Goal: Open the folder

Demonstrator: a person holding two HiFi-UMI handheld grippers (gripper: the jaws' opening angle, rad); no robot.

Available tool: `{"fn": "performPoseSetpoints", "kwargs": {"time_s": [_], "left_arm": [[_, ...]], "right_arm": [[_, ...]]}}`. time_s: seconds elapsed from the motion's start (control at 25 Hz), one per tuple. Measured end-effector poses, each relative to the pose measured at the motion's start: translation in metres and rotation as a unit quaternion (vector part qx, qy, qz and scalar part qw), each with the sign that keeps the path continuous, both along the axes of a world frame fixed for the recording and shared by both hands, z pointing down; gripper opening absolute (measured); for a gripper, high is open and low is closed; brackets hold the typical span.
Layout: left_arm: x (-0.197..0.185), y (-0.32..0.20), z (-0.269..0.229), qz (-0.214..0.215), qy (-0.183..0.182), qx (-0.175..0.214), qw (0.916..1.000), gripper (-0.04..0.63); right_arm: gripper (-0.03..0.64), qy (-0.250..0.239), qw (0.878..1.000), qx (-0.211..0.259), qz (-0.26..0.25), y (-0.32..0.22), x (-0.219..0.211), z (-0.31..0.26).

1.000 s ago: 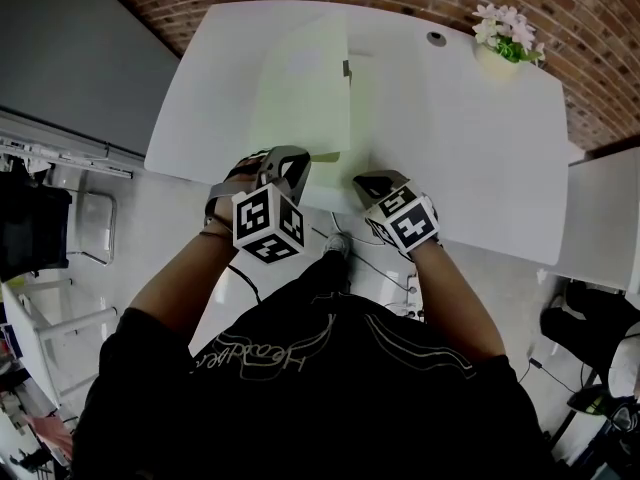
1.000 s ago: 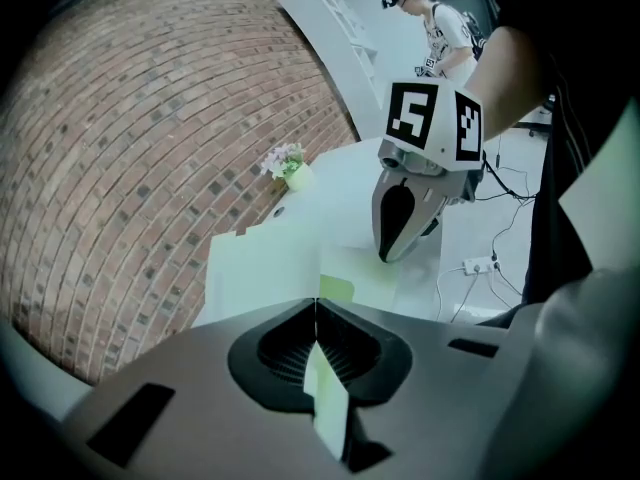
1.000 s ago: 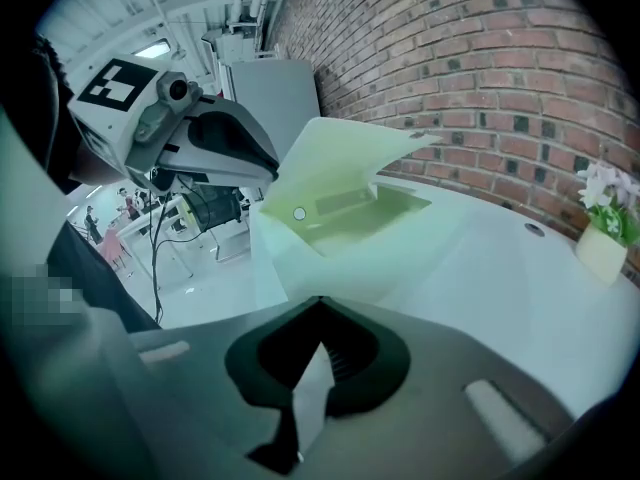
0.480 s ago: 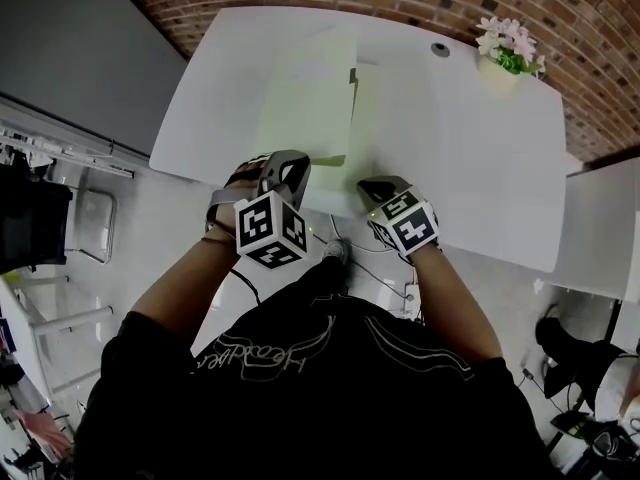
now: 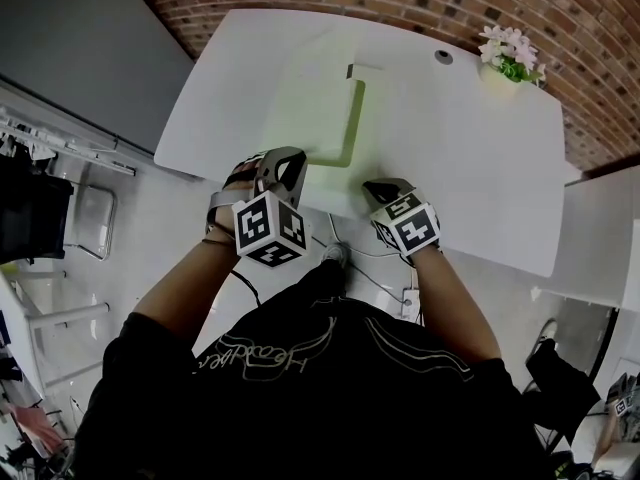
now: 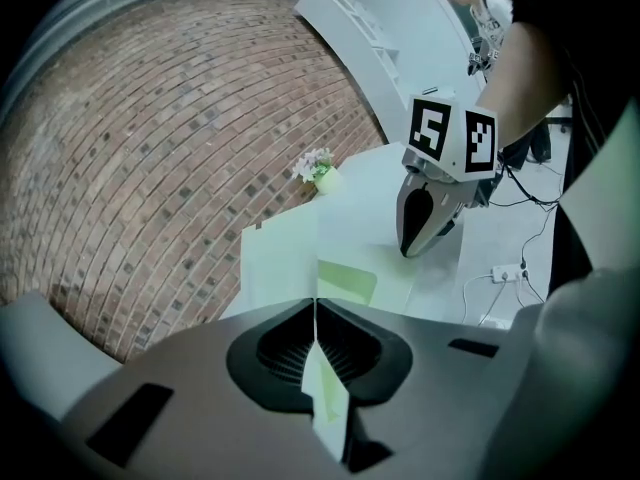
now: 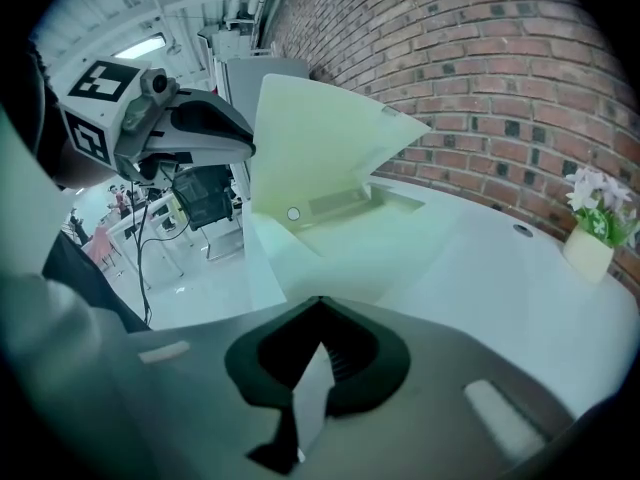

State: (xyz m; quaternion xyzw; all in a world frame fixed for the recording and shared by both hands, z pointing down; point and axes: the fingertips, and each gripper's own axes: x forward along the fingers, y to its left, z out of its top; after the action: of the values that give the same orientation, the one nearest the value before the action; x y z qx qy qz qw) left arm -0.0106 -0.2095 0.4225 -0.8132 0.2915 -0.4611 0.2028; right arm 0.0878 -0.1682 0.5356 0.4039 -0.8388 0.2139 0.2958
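Obs.: The pale green translucent plastic folder [image 5: 312, 118] lies in the middle of the white desk [image 5: 480, 168], spine away from me and its near edge at the desk's front edge.

My left tool [image 5: 287, 165] is closed tight on the near edge of the front cover [image 7: 320, 133]; the thin green sheet runs straight through the pads. The cover stands raised and tilted, hinged on the spine.

My right tool [image 5: 385, 190] is closed on a thin pale sheet edge. I take this to be the back cover [image 7: 380, 233], which lies flat on the desk. The two tools are near each other but apart.

Step in hand, as I judge it: swing the front cover up and over to the left while the right holds the base down.

Method notes:
- Move the left tool along an arc about the spine, not straight up, so the cover does not buckle or slip out.
- Hold the right tool low and steady, or the whole folder will lift.
- Grip is at the very edge, so go slowly.
- The small potted white flowers [image 5: 508, 53] stand well apart at the far right, so no clash is expected.
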Motion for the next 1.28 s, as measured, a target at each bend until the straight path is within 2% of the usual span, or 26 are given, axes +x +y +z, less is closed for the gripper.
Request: {"fn": "performPoseSetpoints", "kwargs": {"time_s": [0.4, 0.56, 0.72, 1.28], "left_arm": [[-0.016, 0.001, -0.009, -0.044, 0.039, -0.002, 0.9983, 0.008], [-0.023, 0.004, -0.012, -0.064, 0.06, -0.015, 0.996, 0.008], [-0.031, 0.004, -0.016, -0.079, 0.063, -0.014, 0.9947, 0.008], [-0.04, -0.001, -0.025, -0.13, 0.104, -0.051, 0.9847, 0.008]], "right_arm": [[0.003, 0.008, 1.0, 0.004, 0.01, 0.006, 0.013, 0.001], [0.003, 0.01, 1.0, 0.006, 0.019, 0.01, 0.016, 0.0], [0.003, 0.01, 1.0, 0.009, 0.025, 0.013, 0.02, -0.001], [0.003, -0.003, 0.999, 0.021, 0.026, 0.019, 0.029, -0.003]]}}
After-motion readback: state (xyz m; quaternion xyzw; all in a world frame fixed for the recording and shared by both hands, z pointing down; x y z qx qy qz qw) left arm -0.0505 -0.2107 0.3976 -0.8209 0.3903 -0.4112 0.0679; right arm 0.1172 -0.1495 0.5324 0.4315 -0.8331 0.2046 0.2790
